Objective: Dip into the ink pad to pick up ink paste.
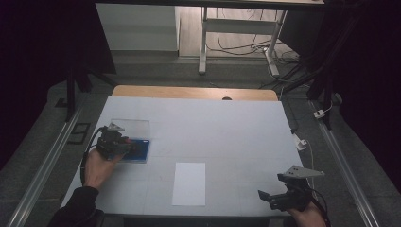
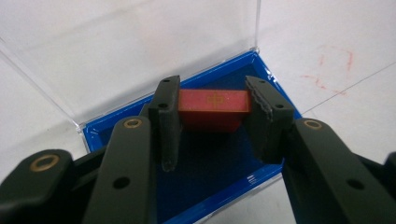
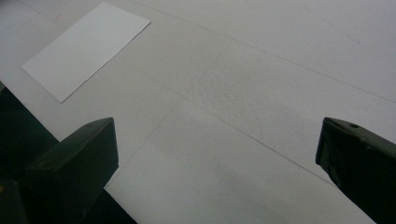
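Note:
A red block (image 2: 214, 108) with a small gold mark on top sits between the pads of my left gripper (image 2: 214, 123), just above the dark lining of a blue box (image 2: 112, 127). Both pads press on its ends. The box's clear lid (image 2: 116, 46) stands open behind it. In the high view the left gripper (image 1: 133, 147) reaches over the blue box (image 1: 143, 152) at the table's left. My right gripper (image 3: 217, 154) stands wide open over bare table with nothing between its jaws; in the high view the right gripper (image 1: 264, 197) sits near the front right edge.
A white sheet of paper (image 1: 189, 183) lies flat near the front middle of the white table (image 1: 227, 127); the same sheet (image 3: 86, 46) lies beyond the right gripper's jaws. Faint red marks (image 2: 334, 67) stain the table right of the box. Desk legs and cables stand beyond the far edge.

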### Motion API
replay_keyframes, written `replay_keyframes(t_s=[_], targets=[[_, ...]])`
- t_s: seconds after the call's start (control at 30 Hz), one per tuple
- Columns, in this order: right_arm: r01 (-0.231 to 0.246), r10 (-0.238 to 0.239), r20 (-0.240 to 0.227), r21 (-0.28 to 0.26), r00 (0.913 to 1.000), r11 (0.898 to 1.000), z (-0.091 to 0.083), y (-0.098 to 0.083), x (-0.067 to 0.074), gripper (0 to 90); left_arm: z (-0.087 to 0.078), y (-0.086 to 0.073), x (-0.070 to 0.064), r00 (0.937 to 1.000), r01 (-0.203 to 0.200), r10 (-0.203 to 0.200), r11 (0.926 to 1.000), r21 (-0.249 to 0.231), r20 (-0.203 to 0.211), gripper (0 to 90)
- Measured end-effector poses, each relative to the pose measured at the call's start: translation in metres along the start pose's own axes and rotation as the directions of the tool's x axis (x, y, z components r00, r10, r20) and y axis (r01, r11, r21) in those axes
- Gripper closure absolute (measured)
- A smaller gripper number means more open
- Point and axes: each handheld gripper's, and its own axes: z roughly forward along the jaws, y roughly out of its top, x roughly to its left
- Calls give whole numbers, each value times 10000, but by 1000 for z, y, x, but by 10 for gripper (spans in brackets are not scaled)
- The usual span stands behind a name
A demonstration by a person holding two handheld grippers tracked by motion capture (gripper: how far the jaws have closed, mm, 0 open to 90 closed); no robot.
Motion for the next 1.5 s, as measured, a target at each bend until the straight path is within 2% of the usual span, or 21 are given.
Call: replay_keyframes(t_s=[0.27,0.43,0.63,0.7,0.77,0.87,0.97,1.03,1.17,1.3,1.4,1.47,1.5], targets=[[-3,3,7,1,10000,10000,0,0,0,0,2,-2,2,9999,74,-73,10000,-21,147,587],[33,-33,26,28,10000,10000,0,0,0,0,3,-3,-4,9991,-342,340,9994,-74,-242,589],[30,-30,12,65,10000,10000,0,0,1,0,3,-6,-14,9930,-855,843,9963,-115,-828,590],[41,-41,32,96,10000,9999,0,0,1,0,3,-6,-15,9919,-927,912,9956,-134,-888,590],[53,-54,38,97,10000,9999,0,0,0,0,3,-6,-13,9939,-788,772,9967,-176,-781,590],[19,-19,17,75,10000,10000,0,0,0,0,3,-9,-5,9995,-157,147,9992,-377,-268,590],[0,0,9,70,10000,10000,0,0,0,0,3,-11,1,9995,261,-253,9984,-507,161,590],[2,-2,6,71,10000,10000,0,0,0,0,3,-10,1,9997,212,-207,9986,-479,107,590],[-3,3,1,77,10000,10000,0,0,0,0,4,-9,-5,9996,-120,110,9992,-392,-252,590],[-4,4,1,111,10000,9999,0,0,0,0,4,-6,-14,9947,-619,603,9979,-176,-837,591],[-1,2,-27,117,10000,9999,1,0,0,0,4,-5,-18,9911,-826,816,9966,-50,-1053,590],[-9,10,-22,117,10000,9999,1,0,0,0,4,-5,-16,9936,-657,647,9978,-81,-922,590],[15,-15,-21,114,10000,9999,1,0,0,0,4,-6,-13,9964,-404,390,9990,-168,-749,590]])
